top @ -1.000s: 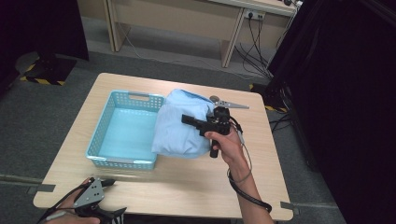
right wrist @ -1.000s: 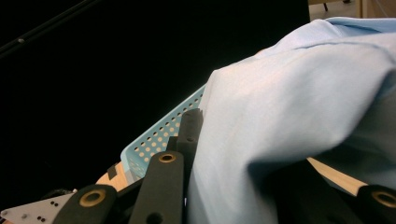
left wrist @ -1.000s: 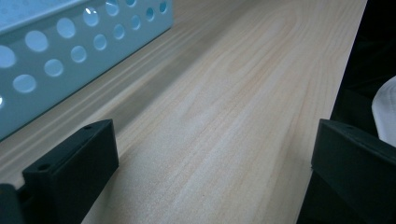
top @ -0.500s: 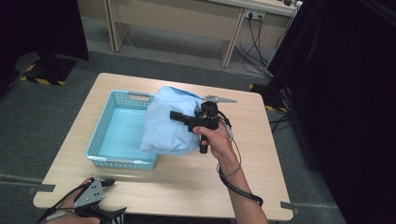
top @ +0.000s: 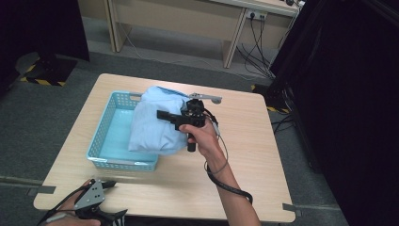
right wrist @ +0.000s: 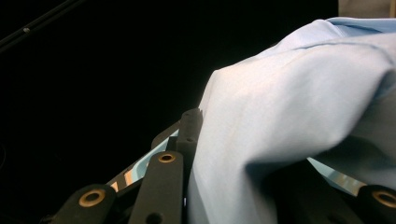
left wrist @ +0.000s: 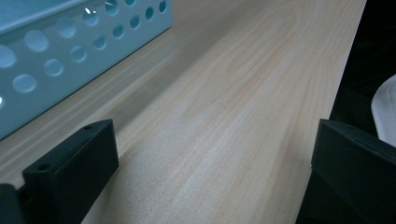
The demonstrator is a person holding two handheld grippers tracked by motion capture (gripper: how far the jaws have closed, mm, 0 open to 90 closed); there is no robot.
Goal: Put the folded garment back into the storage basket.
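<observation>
Clamping a light blue cloth [top: 155,127] over the basket [top: 101,141], the right gripper [top: 162,114] is raised; the left gripper [left wrist: 210,186], jaws apart, rests low on the tabletop [left wrist: 224,107] beside the basket.

This looks like a lab or recording room. A small pale wooden desk [top: 244,155] stands alone on grey carpet [top: 42,132]. Black curtains [top: 348,113] hang at the right of the frame, yellow-black hazard tape [top: 44,81] marks the floor at upper left, and cables [top: 256,47] trail from wall sockets [top: 253,15] at the top.
</observation>
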